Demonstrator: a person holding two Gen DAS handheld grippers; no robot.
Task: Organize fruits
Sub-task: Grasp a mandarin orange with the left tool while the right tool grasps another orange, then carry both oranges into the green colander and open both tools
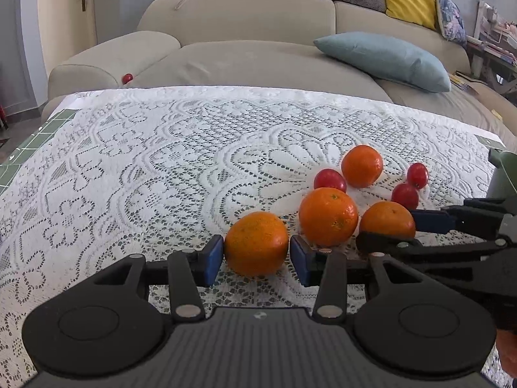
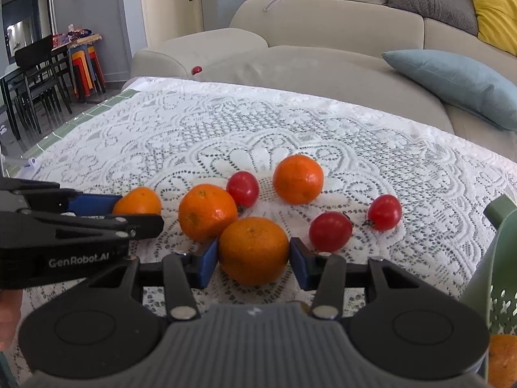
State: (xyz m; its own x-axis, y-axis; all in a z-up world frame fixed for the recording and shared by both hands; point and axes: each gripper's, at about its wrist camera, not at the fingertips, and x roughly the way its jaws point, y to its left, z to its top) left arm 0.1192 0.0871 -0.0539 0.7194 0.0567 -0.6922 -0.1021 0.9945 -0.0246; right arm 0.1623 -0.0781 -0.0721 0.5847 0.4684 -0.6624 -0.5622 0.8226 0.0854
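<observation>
Gripping one orange each, w/ both grippers, on the lace-covered surface.
We read "GenRobot.AI" on left gripper (image 2: 135, 213), clamped on small orange (image 2: 137, 201); right gripper (image 2: 253, 258) clamps dimpled orange (image 2: 253, 250). Glossy tomatoes (image 2: 330, 231) nearby; perforated green basket (image 2: 499, 278) at right.

Lace tablecloth (image 1: 145, 168) lies bare across the frame's left and top; oranges (image 1: 328, 216) and tomatoes (image 1: 330, 180) crowd the lower right.
</observation>
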